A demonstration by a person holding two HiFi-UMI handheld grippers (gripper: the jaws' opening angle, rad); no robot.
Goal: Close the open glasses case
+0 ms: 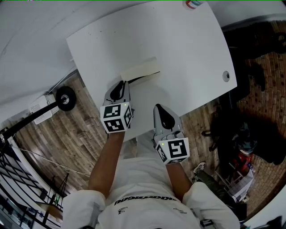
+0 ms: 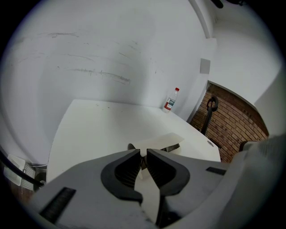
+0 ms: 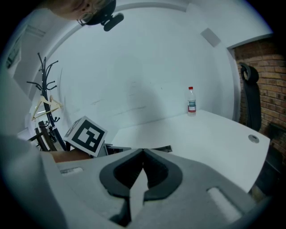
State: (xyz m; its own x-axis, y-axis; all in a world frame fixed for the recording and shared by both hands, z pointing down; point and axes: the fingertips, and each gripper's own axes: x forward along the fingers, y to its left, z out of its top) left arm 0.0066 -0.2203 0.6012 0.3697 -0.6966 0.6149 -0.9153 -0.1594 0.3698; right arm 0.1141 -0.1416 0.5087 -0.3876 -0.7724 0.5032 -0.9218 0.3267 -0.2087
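The glasses case (image 1: 140,70) lies on the white table (image 1: 178,49), its cream lid raised over a dark gap along the near side. In the left gripper view the case (image 2: 161,142) sits just past my left gripper (image 2: 143,153), whose jaws stand almost together with only a thin slit. From above, the left gripper (image 1: 121,85) points at the case's left end. My right gripper (image 1: 161,109) hovers over the table's front edge, apart from the case, jaws together and holding nothing (image 3: 143,152). Only a dark sliver of the case (image 3: 156,148) shows in the right gripper view.
A small plastic bottle (image 1: 193,3) stands at the table's far edge. A round cable hole (image 1: 226,76) is near the right edge. Wooden floor, a wheeled stand (image 1: 65,98) on the left and dark bags (image 1: 250,134) on the right surround the table.
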